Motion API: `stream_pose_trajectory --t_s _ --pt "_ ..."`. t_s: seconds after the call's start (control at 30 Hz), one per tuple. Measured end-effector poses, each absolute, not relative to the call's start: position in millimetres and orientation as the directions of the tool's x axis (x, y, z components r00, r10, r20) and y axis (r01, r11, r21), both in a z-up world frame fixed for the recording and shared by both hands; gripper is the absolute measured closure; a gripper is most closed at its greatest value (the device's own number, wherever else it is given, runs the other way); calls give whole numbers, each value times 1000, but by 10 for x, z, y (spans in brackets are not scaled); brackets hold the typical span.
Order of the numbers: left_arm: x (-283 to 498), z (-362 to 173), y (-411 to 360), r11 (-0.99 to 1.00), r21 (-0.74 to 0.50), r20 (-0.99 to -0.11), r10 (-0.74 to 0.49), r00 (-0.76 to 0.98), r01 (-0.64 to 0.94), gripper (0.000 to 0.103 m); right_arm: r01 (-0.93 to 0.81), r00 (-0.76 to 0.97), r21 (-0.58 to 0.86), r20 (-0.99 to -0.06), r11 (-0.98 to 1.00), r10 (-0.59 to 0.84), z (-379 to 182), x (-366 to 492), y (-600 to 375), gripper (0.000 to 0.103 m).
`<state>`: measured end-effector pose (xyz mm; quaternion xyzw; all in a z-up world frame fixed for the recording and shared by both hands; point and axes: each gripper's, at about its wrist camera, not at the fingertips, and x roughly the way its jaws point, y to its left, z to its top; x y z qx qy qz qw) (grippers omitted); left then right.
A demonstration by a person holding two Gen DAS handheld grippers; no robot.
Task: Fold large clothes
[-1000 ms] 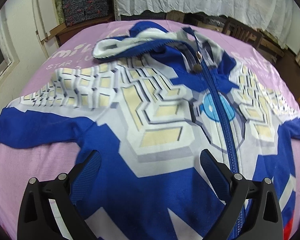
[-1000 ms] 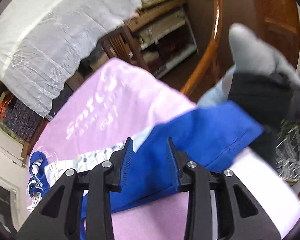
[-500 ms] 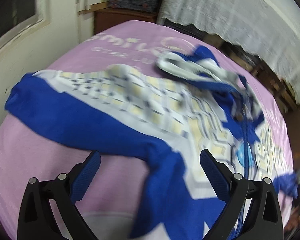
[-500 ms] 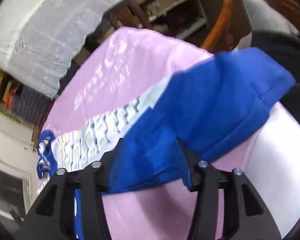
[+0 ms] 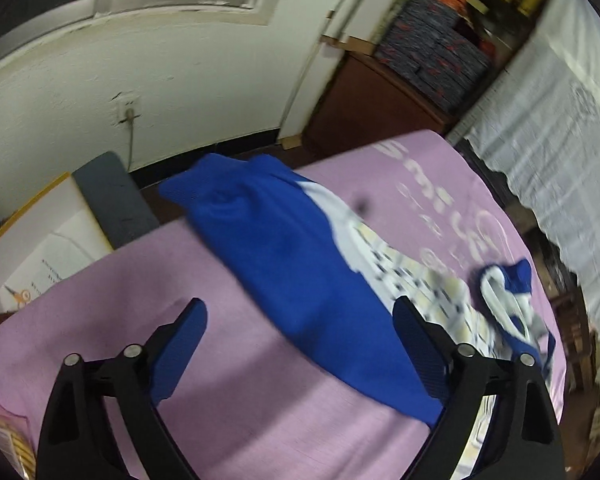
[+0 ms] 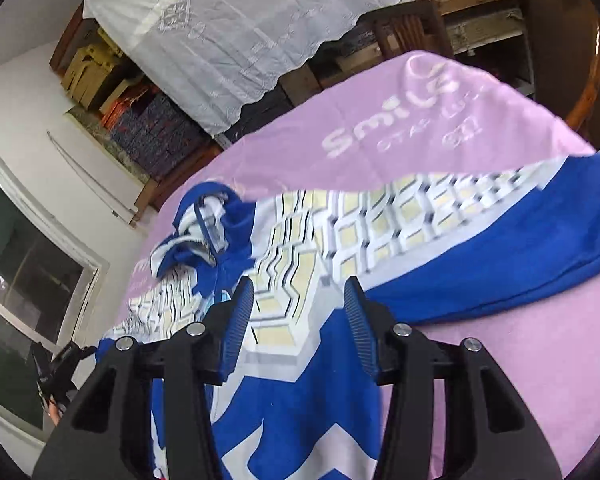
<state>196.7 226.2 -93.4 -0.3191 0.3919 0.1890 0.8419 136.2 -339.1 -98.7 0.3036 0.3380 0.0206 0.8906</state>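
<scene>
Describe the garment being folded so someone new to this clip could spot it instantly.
Start at the pink cloth with white lettering that covers the table. Spread across it lies the zip-up jacket, sleeves stretched outward. Nothing else there is bright blue, and its chest and sleeves carry white and cream armour-like blocks.

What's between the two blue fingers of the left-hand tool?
In the left wrist view, the left gripper has the hoodie's blue sleeve crossing the gap over the pink cloth. The closing fingers do not touch it.
</scene>
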Motion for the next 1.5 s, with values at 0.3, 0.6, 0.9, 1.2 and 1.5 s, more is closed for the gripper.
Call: stream_pose_trajectory --t_s 0.3,0.6,0.9,1.2,1.5 --pt "2062 -1076 2517 681 -440 -783 28 622 -585 85 186 709 597 -631 781 314 -1311 1424 -3386 55" --pt "1847 -1055 2635 615 -423 -780 127 613 -666 94 201 705 590 -642 782 303 -1341 1357 -3422 57" --pt "1623 -465 2001 741 -330 -661 261 704 -584 48 140 737 572 -605 808 301 -1126 1394 -3325 55" --pt "2842 -531 772 945 -287 -801 -146 581 -159 42 17 699 536 -610 844 373 -547 2052 -2788 56" --pt "3955 -994 670 951 -264 -881 -169 441 -163 34 29 669 487 -658 873 345 -483 3273 -2680 40"
